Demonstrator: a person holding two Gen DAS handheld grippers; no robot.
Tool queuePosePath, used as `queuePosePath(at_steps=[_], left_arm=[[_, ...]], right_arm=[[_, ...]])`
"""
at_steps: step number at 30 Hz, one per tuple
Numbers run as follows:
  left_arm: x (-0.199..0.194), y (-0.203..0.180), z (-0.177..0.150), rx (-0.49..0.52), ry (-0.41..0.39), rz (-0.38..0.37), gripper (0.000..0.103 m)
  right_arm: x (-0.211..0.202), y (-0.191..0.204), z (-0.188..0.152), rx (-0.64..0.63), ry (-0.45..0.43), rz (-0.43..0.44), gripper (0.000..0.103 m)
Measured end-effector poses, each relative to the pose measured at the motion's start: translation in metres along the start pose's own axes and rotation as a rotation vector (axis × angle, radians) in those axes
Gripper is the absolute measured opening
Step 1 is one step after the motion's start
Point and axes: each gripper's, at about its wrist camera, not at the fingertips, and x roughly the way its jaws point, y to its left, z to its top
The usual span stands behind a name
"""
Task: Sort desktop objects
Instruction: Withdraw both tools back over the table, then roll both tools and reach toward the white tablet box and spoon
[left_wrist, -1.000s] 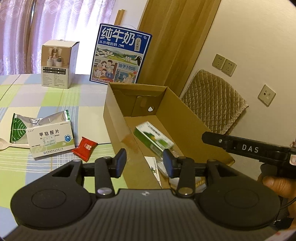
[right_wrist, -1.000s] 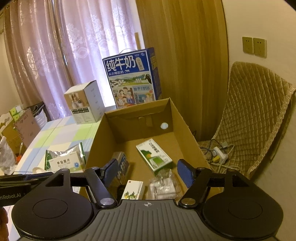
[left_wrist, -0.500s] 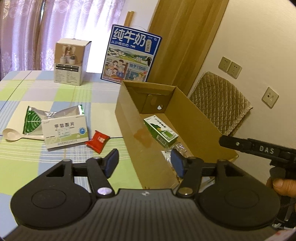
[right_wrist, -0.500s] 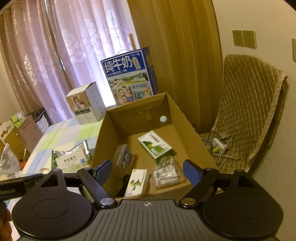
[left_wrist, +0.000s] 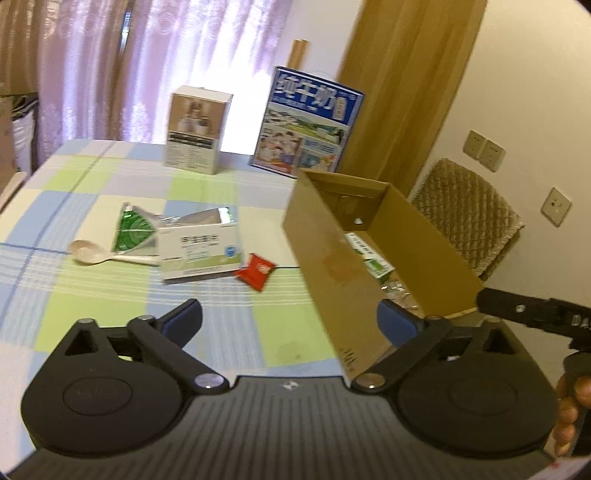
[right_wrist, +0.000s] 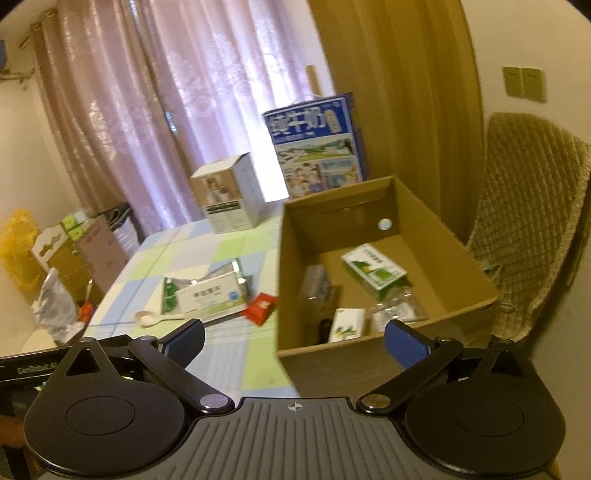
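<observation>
Currently, your left gripper (left_wrist: 288, 320) and your right gripper (right_wrist: 294, 339) both have their jaws opening, spread wide, with nothing between the blue pads.

Note the task items on the checked tablecloth (left_wrist: 110, 184), a flat cloth in pale green, blue and cream squares:
- A white medicine box (left_wrist: 201, 254), rectangular card with printed text and a green band along its lower edge, lies flat.
- A green and silver foil pouch (left_wrist: 136, 229), crinkled and shiny, lies partly under the medicine box.
- A cream spoon (left_wrist: 88, 253), smooth, with a rounded bowl, lies just beside the pouch, its handle running toward the medicine box.
- A small red sachet (left_wrist: 256, 271), glossy and square, lies between the medicine box and the cardboard box (left_wrist: 332, 258).

Observe that the cardboard box is open-topped, plain brown corrugated card, and stands at the table's right side. From the right wrist view it holds a green and white carton (right_wrist: 373, 271), a smaller white carton (right_wrist: 347, 325) and a clear crumpled plastic pack (right_wrist: 397, 310).

Behind, a tall blue milk carton case (left_wrist: 310, 122) and a beige product box (left_wrist: 197, 134) stand upright. A chair with a quilted tan cover (left_wrist: 469, 225) stands beside the cardboard box.
</observation>
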Motion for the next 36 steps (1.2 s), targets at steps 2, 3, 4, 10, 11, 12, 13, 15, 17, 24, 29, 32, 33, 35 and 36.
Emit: queuePosePath(at_steps=[2,3,4,10,11,12,13,15,17,24,29,32,33,35,36], left_arm=[[-0.008,0.01,-0.003,-0.011,0.0,0.022,0.101],[-0.012,0.016,-0.004,-0.015,0.0,0.037,0.101],[-0.016,0.021,-0.006,-0.017,-0.001,0.052,0.101],[-0.038,0.052,-0.012,-0.025,-0.004,0.109,0.101],[-0.042,0.056,-0.013,-0.027,-0.006,0.116,0.101],[-0.045,0.06,-0.014,-0.032,-0.008,0.121,0.101],[-0.049,0.065,-0.015,-0.038,-0.01,0.125,0.101],[-0.054,0.073,-0.017,-0.043,-0.01,0.133,0.101],[-0.058,0.08,-0.019,-0.043,-0.01,0.139,0.101],[-0.063,0.097,-0.019,-0.026,-0.005,0.149,0.102],[-0.058,0.106,-0.017,0.0,0.005,0.153,0.101],[-0.051,0.11,-0.015,0.038,0.022,0.151,0.101],[-0.048,0.111,-0.014,0.056,0.03,0.151,0.101],[-0.041,0.114,-0.014,0.09,0.047,0.149,0.102],[-0.037,0.116,-0.013,0.106,0.056,0.146,0.101]], right_arm=[[0.0,0.01,-0.003,-0.013,0.011,0.014,0.101],[0.0,0.016,-0.005,-0.021,0.017,0.022,0.101],[0.001,0.02,-0.006,-0.03,0.022,0.028,0.101],[0.005,0.047,-0.018,-0.092,0.051,0.055,0.101],[0.005,0.05,-0.02,-0.101,0.053,0.059,0.101],[0.006,0.054,-0.021,-0.112,0.056,0.061,0.101],[0.007,0.057,-0.023,-0.123,0.059,0.063,0.101],[0.009,0.063,-0.025,-0.146,0.063,0.067,0.101],[0.011,0.068,-0.028,-0.166,0.068,0.07,0.101],[0.022,0.081,-0.035,-0.245,0.083,0.083,0.101],[0.035,0.091,-0.035,-0.35,0.091,0.089,0.101],[0.046,0.099,-0.034,-0.458,0.087,0.096,0.101],[0.05,0.103,-0.034,-0.506,0.086,0.101,0.101],[0.059,0.11,-0.034,-0.602,0.086,0.109,0.101],[0.065,0.113,-0.034,-0.658,0.087,0.113,0.101]])
